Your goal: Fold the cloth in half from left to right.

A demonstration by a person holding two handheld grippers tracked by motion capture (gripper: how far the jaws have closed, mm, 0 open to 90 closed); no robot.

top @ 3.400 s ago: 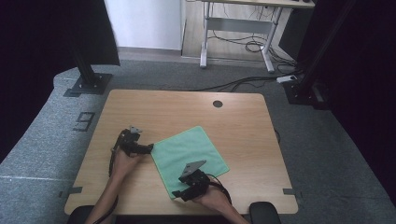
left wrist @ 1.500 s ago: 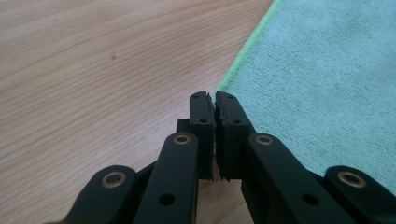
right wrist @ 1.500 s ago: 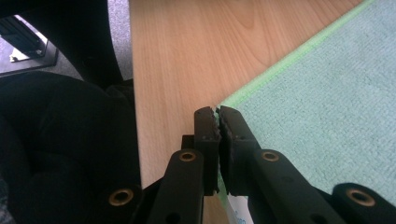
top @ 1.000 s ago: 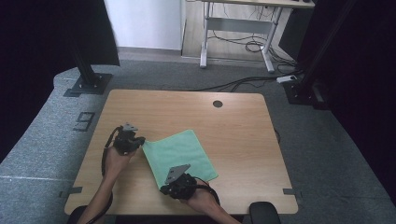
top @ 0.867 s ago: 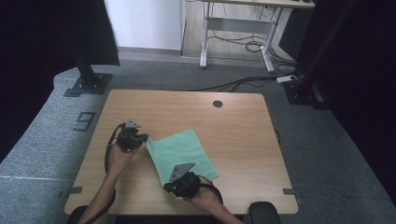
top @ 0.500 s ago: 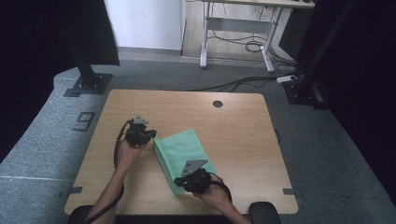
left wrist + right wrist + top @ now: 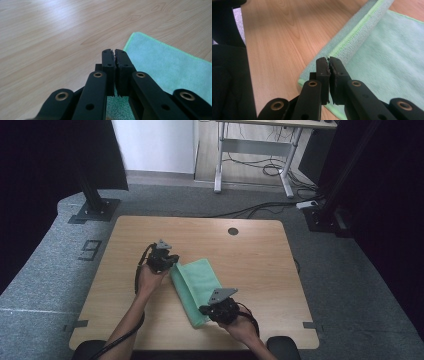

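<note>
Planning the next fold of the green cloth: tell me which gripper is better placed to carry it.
Neither clearly; probably both. The left gripper is shut on the far corner of the green cloth, the right gripper shut on its near corner, each along the doubled left edge. One alone would likely skew the fold.

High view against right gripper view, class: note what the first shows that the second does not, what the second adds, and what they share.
High view alone: the whole light wooden table with a round hole, the grey carpet floor, a desk frame with cables, and the left hand-held gripper at the cloth's far corner.
Right gripper view alone: the stitched bright-green hem of the lifted edge, seen close, and the toothed pads shut together on it.
Both: the folded mint-green microfibre cloth, the wood, and the right hand-held gripper.
</note>
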